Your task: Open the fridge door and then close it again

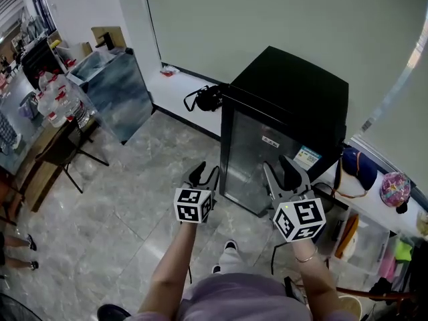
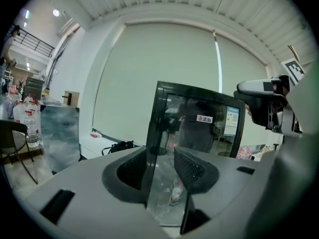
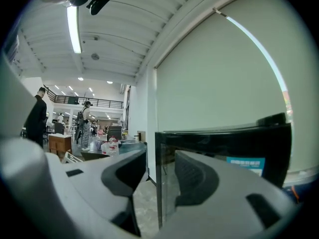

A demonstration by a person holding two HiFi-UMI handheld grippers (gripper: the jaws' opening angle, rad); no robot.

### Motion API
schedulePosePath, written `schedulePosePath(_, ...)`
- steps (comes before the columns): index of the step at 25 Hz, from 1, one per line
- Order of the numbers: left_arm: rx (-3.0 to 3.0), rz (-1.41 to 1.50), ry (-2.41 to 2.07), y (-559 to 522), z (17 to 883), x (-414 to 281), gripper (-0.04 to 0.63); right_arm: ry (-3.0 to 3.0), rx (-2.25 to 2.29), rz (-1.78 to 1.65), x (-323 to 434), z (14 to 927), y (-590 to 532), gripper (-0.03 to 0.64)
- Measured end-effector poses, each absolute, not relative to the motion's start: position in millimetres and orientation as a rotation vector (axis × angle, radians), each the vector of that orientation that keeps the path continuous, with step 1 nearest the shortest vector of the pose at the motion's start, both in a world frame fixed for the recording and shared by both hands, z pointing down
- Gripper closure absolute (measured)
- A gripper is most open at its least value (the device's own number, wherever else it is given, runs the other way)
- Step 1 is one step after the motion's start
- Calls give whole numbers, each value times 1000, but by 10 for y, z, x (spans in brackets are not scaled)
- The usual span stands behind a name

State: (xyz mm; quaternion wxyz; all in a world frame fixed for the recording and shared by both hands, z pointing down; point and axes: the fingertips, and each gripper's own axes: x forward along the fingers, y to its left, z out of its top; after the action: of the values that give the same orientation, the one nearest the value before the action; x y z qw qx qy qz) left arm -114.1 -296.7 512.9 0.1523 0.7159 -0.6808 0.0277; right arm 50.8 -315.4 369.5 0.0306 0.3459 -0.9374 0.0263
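Fridge door closed; L tool, R tool both gaping, empty.

Nothing is reading clearly: a red-and-white sticker and a blue label are sitting on the fridge door, their print too small.

The fridge has a black, smooth, glossy casing; its door is dark glass, mirror-like. The floor is polished grey stone-look tile with a sheen. The fingers look like matt grey plastic, their inner pads finely ribbed. The wall behind is plain and matt.
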Motion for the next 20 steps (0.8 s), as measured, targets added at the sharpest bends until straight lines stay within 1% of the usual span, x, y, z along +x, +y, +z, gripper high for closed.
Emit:
schedulePosePath(8, 2041, 84, -1949, -3415, 5188, -1249, 413, -2921, 1017, 30, 383, 3546, -3386, 443)
schedulePosePath(15, 2097, 146, -1895, -3734, 5236, -1273, 394, -2932, 1011, 9, 248, 3465, -3499, 445)
schedulePosePath(20, 2144, 201, -1819, -3954, 5348, -1393, 383, -2866, 1074, -97, 63, 3400, -3622, 445)
